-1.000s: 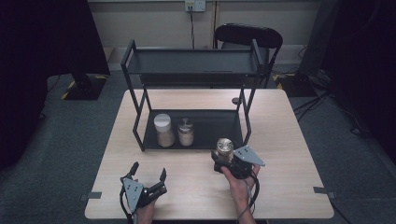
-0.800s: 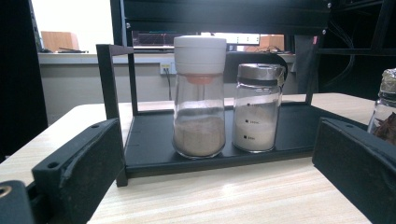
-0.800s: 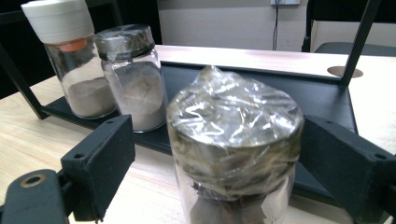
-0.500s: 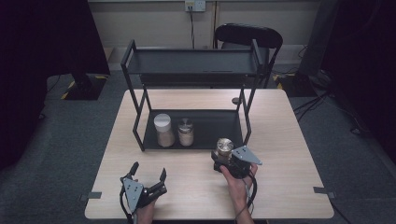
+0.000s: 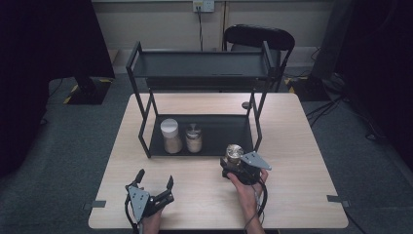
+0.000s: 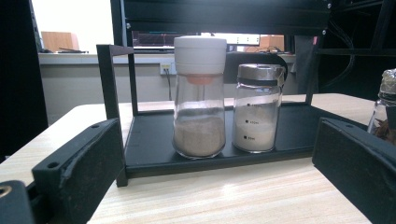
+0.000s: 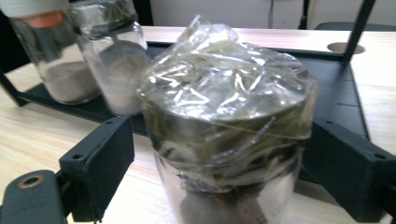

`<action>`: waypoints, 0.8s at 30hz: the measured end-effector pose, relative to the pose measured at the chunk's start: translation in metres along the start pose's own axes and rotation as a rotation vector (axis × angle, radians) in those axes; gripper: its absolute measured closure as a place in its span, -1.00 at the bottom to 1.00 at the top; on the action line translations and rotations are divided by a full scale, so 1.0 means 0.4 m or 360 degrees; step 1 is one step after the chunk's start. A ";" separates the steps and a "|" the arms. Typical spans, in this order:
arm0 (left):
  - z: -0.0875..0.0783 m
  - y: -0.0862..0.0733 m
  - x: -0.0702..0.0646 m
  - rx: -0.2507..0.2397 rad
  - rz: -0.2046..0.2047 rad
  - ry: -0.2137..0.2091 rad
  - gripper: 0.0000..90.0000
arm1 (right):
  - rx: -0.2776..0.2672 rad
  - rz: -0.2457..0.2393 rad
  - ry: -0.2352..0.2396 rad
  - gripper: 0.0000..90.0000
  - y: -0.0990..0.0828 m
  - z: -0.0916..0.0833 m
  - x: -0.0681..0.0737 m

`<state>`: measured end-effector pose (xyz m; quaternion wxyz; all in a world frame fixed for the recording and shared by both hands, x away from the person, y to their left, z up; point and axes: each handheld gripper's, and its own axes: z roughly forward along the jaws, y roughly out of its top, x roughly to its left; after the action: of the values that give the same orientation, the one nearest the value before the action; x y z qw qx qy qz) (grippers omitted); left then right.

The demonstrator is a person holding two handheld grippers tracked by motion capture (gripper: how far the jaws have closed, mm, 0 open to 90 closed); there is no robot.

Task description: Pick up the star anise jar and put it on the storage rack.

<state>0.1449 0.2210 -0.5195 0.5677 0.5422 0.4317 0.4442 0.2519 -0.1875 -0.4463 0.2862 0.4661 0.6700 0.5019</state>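
Barely shifted since before: right tongs (image 5: 233, 165) with jaws just reopening slightly around the wrapped jar (image 5: 234, 152), by the rack (image 5: 146, 122) on the desk (image 5: 302, 146). Left tongs (image 5: 155, 181) spread wide, empty, hand low at the near edge. Left gripper view: white-capped jar (image 6: 199, 98) and steel-capped jar (image 6: 258, 108) ahead. Right gripper view: jar (image 7: 226, 135) between the jaws, left pad apart.

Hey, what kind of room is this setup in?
Probably a lab or office workspace, not a kitchen: a light wooden table on grey carpet, a black two-tier rack holding spice jars, a black chair and a wall socket behind.
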 end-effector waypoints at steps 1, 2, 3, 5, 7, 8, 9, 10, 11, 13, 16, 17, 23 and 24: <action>0.000 0.000 0.000 0.0001 0.0000 0.0000 -0.97 | 0.0014 0.0007 0.0003 -0.72 0.003 0.001 -0.001; 0.000 0.001 0.000 0.0002 0.0000 -0.0001 -0.97 | 0.0025 0.0001 -0.0007 -0.69 0.004 0.003 0.001; 0.000 0.000 0.000 0.0002 0.0000 -0.0001 -0.97 | 0.0037 -0.0002 -0.0010 -0.67 0.006 0.005 0.001; 0.000 0.001 0.000 0.0003 0.0000 -0.0001 -0.97 | 0.0054 0.0002 -0.0024 -0.64 0.009 0.008 0.003; 0.000 0.001 0.000 0.0003 0.0000 -0.0001 -0.97 | 0.0059 0.0001 -0.0029 -0.61 0.009 0.009 0.003; 0.000 0.001 0.000 0.0004 0.0000 -0.0001 -0.97 | 0.0062 -0.0002 -0.0031 -0.59 0.010 0.010 0.004; 0.001 0.001 0.000 0.0005 0.0001 -0.0001 -0.97 | 0.0065 -0.0008 -0.0043 -0.57 0.010 0.011 0.007; 0.001 0.001 0.000 0.0006 0.0001 -0.0001 -0.97 | 0.0075 -0.0009 -0.0038 -0.51 0.012 0.013 0.005; 0.001 0.001 0.001 0.0006 0.0001 -0.0002 -0.97 | 0.0078 -0.0013 -0.0042 -0.50 0.012 0.013 0.006; 0.001 0.001 0.000 0.0006 0.0000 -0.0002 -0.97 | 0.0082 -0.0017 -0.0047 -0.48 0.013 0.014 0.008; 0.001 0.002 0.000 0.0007 0.0001 -0.0001 -0.97 | 0.0101 -0.0024 -0.0036 -0.38 0.016 0.017 0.005; 0.001 0.002 0.000 0.0007 0.0001 -0.0001 -0.97 | 0.0104 -0.0032 -0.0025 -0.35 0.016 0.018 0.003; 0.001 0.002 0.000 0.0010 -0.0001 -0.0002 -0.97 | 0.0116 -0.0056 -0.0039 -0.33 0.019 0.019 0.009; 0.001 0.002 0.000 0.0009 -0.0001 -0.0002 -0.97 | 0.0115 -0.0054 -0.0039 -0.33 0.019 0.019 0.009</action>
<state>0.1454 0.2211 -0.5186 0.5665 0.5440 0.4329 0.4424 0.2597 -0.1806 -0.4415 0.2858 0.4708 0.6920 0.4667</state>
